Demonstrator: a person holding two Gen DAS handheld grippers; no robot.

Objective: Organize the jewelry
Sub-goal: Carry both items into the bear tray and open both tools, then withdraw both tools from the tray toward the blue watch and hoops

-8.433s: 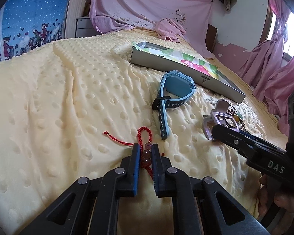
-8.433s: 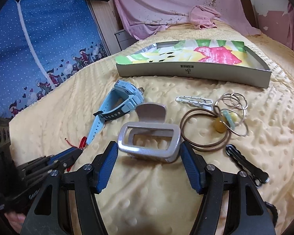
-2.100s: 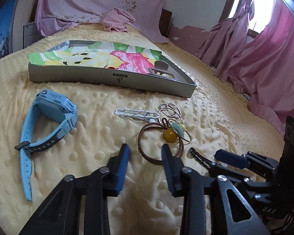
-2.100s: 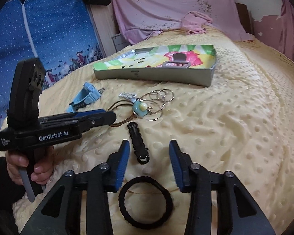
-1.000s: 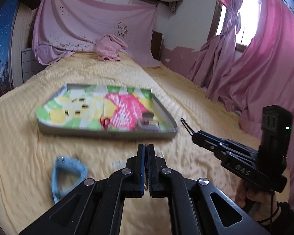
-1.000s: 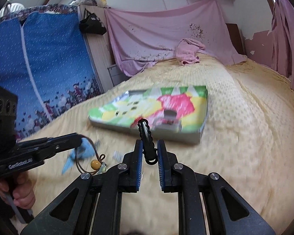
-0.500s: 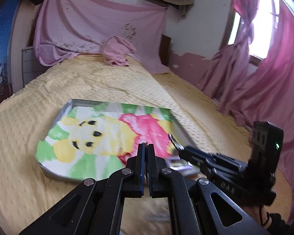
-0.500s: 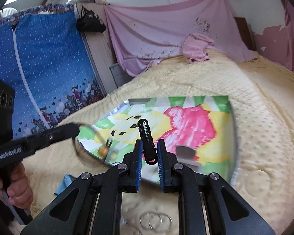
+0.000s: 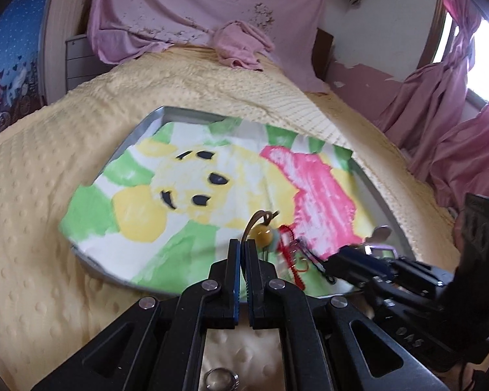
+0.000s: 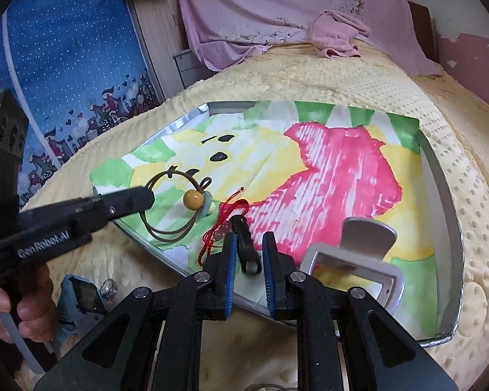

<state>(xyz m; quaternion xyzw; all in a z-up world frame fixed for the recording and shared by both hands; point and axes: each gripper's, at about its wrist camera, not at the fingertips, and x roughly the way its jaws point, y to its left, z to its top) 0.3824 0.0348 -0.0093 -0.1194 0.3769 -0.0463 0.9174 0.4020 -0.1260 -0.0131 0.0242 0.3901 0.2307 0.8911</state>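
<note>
A silver tray [image 10: 446,195] lined with a green, yellow and pink picture lies on the yellow blanket; it also shows in the left wrist view [image 9: 140,130]. My left gripper [image 9: 243,244] is shut on a brown cord hair tie with an amber bead [image 10: 192,198] and holds it over the tray's near left corner. My right gripper [image 10: 247,244] has its jaws parted around a black hair clip [image 10: 244,244] that lies in the tray. A red string bracelet [image 10: 225,215] and a silver claw clip [image 10: 355,257] lie in the tray.
A blue watch [image 10: 78,290] and a small metal ring [image 10: 108,285] lie on the blanket [image 10: 407,75] left of the tray. Pink cloth [image 10: 335,39] lies at the bed's far end. Pink curtains [image 9: 446,123] hang on the right.
Both grippers have come down over the tray's near edge. My right gripper has opened and the black hair clip now lies in the tray. My left gripper still holds the hair tie.
</note>
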